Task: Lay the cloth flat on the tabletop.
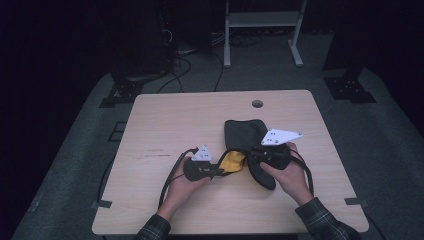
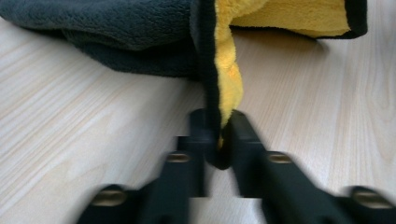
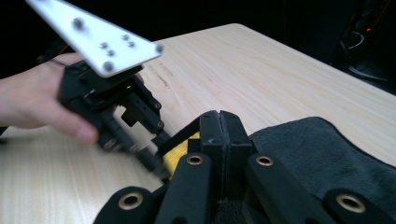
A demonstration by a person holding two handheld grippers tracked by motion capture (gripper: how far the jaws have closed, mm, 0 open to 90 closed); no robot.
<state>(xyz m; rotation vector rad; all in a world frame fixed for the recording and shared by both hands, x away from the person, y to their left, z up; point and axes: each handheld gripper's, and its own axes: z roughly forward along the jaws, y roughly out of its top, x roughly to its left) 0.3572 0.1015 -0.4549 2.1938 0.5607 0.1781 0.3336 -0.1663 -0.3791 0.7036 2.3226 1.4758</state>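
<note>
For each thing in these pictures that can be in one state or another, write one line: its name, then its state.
Cloth: grey outside, yellow inside, partly folded on the table, one corner lifted.
Left gripper: shut on the cloth's black-trimmed edge.
Right gripper: jaws together, shut on the cloth as far as the frames show.
Table: bears the cloth; a round hole near its far edge.

**No readable text in view**

No words, labels, brand marks or numbers can be made out on anything. A faint dark smudge on the table [image 1: 155,154] in the high view might be print or a scuff; it is too small to read.
</note>
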